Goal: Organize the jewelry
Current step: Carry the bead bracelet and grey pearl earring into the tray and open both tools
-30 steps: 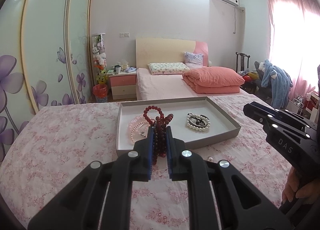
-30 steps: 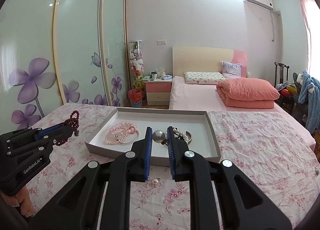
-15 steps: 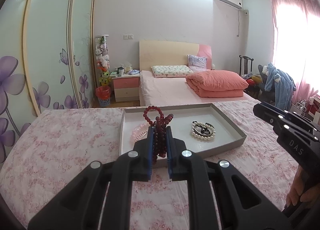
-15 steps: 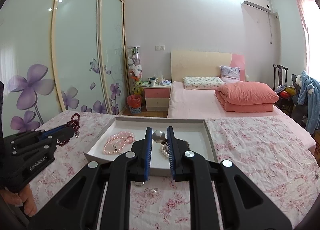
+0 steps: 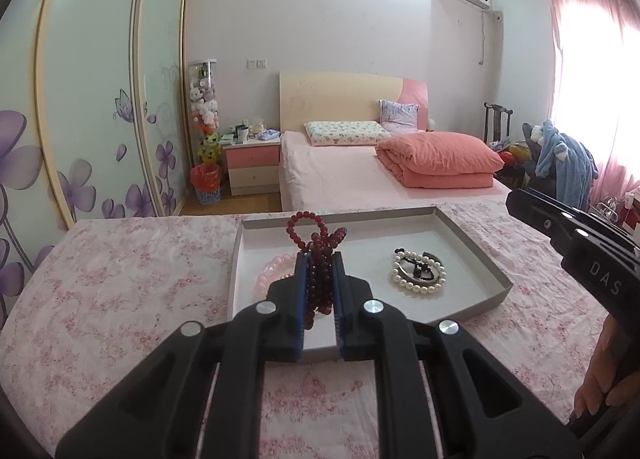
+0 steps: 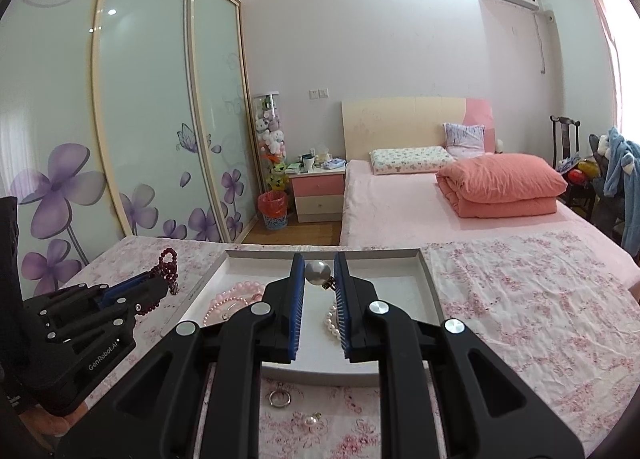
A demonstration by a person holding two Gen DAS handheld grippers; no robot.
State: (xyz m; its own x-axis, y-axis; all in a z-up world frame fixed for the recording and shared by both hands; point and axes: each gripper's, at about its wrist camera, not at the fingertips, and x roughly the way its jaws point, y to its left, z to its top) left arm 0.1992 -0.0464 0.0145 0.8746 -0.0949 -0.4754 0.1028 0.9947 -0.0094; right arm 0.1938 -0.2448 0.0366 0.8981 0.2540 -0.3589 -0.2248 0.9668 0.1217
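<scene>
The left gripper (image 5: pixel 319 259) is clamped on a dark red bead bracelet (image 5: pixel 318 243) — a loop of it stands up past the fingertips, at twelve o'clock. The right gripper (image 6: pixel 319 265) pinches a grey pearl earring (image 6: pixel 317 272) between its blue pads. Both hang over the near edge of the shallow white tray (image 5: pixel 472 235) on the floral bedspread (image 5: pixel 120 279). In the tray lie a pink bead bracelet (image 6: pixel 230 299) (at nine o'clock) and a white pearl bracelet (image 5: pixel 418 275) at three. On the bedspread, at six o'clock from the tray, lie a small ring (image 6: pixel 279 398) and a pearl stud (image 6: pixel 311 420).
</scene>
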